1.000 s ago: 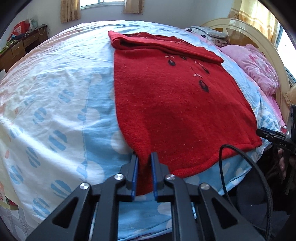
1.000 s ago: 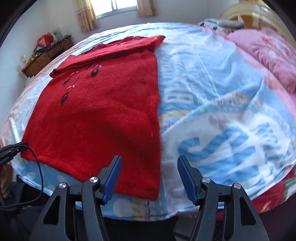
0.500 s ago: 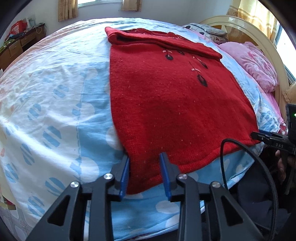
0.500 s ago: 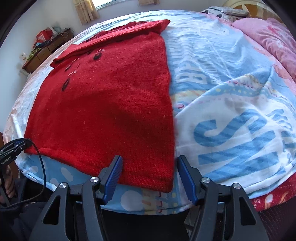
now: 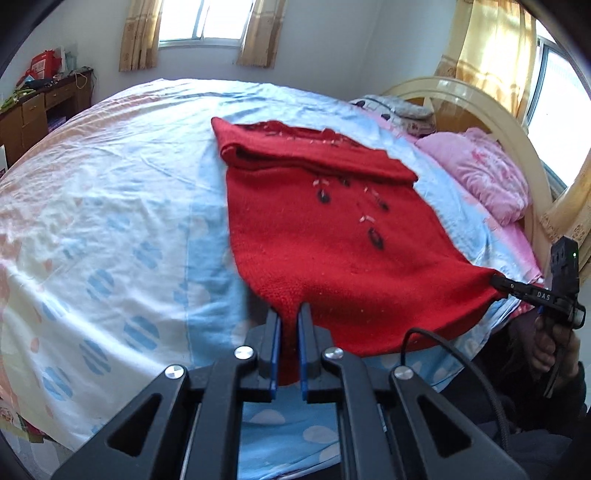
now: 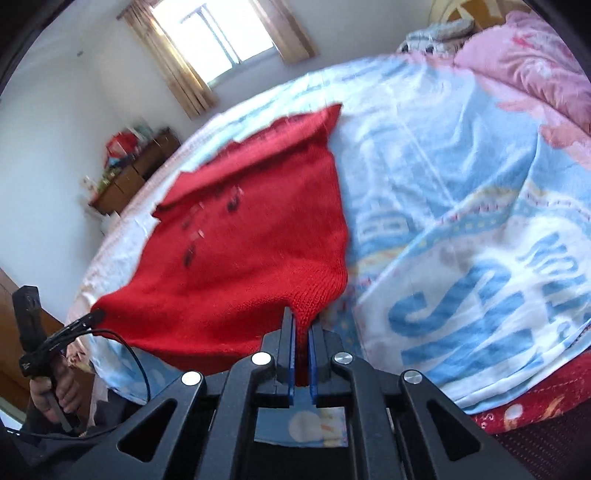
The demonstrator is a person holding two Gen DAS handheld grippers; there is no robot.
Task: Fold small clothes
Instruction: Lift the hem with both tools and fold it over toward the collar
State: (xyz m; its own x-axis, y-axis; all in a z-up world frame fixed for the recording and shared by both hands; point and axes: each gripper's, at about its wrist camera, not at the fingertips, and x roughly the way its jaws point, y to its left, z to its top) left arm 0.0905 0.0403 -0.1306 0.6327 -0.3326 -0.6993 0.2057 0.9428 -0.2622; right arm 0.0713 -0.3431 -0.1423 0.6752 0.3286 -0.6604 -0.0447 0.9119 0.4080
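A red knit sweater (image 5: 332, 229) with dark embroidered motifs lies on the bed, its far part folded over. My left gripper (image 5: 289, 317) is shut on the sweater's near left hem corner. My right gripper (image 6: 301, 325) is shut on the near right hem corner of the sweater (image 6: 251, 251). Both corners are raised off the sheet and the hem between them hangs taut. The right gripper also shows at the right edge of the left wrist view (image 5: 517, 286). The left gripper shows at the left of the right wrist view (image 6: 86, 319).
The bed has a blue and white patterned sheet (image 5: 110, 221). Pink pillows (image 5: 484, 173) lie by the curved headboard (image 5: 480, 99). A wooden desk (image 5: 44, 103) with clutter stands by the far wall under a curtained window (image 5: 201, 18).
Both grippers closed on the hem corners and lifted them off the bed. Half a second ago they were open around the hem.
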